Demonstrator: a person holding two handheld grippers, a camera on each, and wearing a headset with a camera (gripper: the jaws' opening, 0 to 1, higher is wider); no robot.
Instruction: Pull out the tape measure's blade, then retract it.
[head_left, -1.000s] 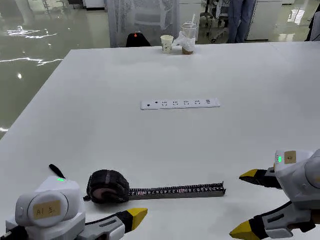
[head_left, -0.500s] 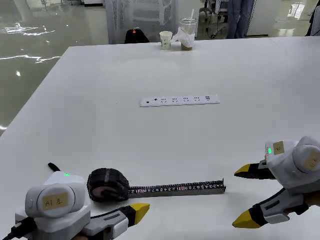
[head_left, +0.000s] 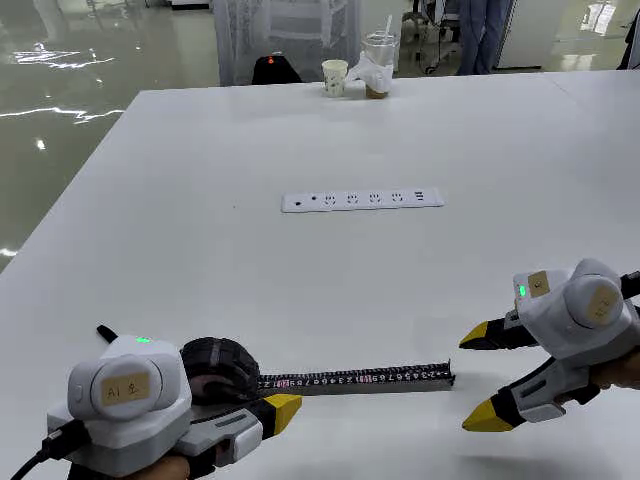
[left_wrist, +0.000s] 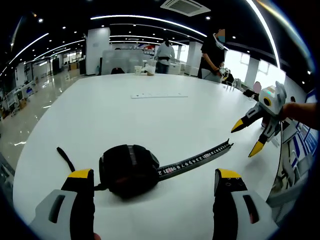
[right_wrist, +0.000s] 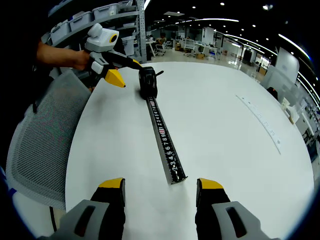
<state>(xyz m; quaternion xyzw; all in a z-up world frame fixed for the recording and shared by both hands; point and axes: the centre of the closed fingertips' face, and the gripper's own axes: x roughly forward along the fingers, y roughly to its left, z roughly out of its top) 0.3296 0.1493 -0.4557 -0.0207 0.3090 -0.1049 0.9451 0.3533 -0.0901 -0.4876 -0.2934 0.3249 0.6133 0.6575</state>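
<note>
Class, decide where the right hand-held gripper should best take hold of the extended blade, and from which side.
Probably the free tip of the blade, approached end-on from beyond it. The blade lies flat and straight on the table, and the open right hand-held gripper faces that end, jaws either side.

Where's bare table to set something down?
Widest bare stretch: between the power strip and the blade. Also between the strip and the far cups. Crowded along the near edge: left gripper, tape measure, right gripper.
</note>
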